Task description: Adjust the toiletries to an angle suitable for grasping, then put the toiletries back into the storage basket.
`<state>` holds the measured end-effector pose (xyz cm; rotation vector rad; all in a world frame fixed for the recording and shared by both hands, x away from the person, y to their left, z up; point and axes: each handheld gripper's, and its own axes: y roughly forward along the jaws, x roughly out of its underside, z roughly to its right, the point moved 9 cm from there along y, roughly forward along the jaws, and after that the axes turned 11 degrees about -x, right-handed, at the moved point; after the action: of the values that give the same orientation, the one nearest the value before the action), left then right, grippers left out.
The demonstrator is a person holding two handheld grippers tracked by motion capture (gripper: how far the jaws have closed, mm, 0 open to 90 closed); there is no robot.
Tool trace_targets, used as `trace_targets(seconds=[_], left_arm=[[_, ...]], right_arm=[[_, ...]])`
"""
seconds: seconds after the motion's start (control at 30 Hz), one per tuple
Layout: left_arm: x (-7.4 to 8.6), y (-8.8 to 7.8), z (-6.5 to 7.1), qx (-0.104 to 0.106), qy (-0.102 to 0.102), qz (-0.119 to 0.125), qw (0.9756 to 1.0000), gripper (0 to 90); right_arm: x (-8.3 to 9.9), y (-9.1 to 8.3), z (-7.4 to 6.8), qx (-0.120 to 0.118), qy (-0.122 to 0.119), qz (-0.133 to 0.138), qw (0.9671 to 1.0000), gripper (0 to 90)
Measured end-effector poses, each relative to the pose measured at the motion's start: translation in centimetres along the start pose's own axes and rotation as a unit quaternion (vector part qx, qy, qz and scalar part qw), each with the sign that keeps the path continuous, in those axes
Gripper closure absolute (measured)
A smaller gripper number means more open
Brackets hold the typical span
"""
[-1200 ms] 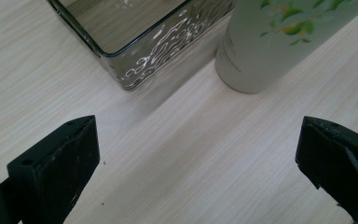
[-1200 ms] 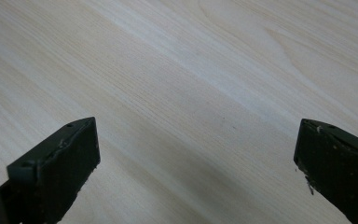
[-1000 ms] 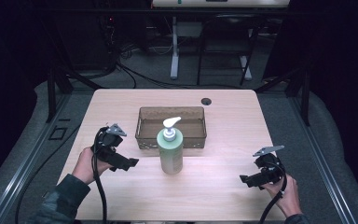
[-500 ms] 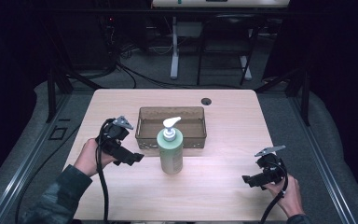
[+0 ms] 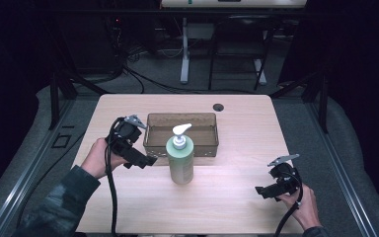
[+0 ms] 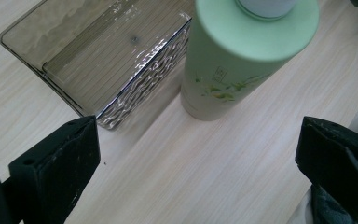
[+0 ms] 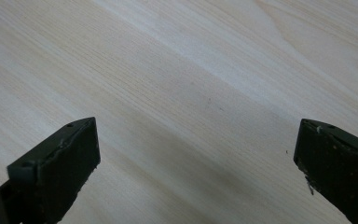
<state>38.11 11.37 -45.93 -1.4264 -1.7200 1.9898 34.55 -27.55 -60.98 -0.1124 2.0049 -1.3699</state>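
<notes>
Pale green plastic, white pump on top: the bottle (image 5: 180, 159) stands upright near the middle of the table (image 5: 237, 207), just in front of the near wall of the smoky clear tray (image 5: 181, 134), close to it or touching. Your left gripper (image 5: 143, 161) sits just left of the bottle, jaws spread wide and holding nothing, with the bottle's body (image 6: 223, 79) ahead of them and a little to one side. I'd line the jaws up square on the straight body, below the shoulder, and close firmly there; gripping at the pump neck would likely let it tip. Keep clear of the tray's rim as you come in. Your right gripper (image 5: 271, 190) rests at the near right, well apart, jaws also wide and empty over bare wood.

Count: one bottle, one tray, two grippers.
</notes>
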Motion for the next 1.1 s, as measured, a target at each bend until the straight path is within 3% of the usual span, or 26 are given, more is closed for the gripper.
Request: trace_targets(seconds=[0.5, 0.83, 1.1], left_arm=[[-3.6, -2.0, 1.3, 0.018, 0.014, 0.007, 0.9997, 0.0], [-5.8, -1.3, 2.4, 0.012, 0.048, -0.004, 0.9987, 0.1], [-7.1, -0.1, 2.5, 0.020, 0.054, -0.009, 0.9983, 0.0]], right_arm=[[-0.5, -0.1, -0.1, 0.004, -0.006, 0.001, 1.0000, 0.0], [-0.5, 0.0, -0.1, 0.002, -0.006, 0.001, 1.0000, 0.1], [-0.4, 0.0, 0.0, 0.004, -0.008, -0.001, 1.0000, 0.4]])
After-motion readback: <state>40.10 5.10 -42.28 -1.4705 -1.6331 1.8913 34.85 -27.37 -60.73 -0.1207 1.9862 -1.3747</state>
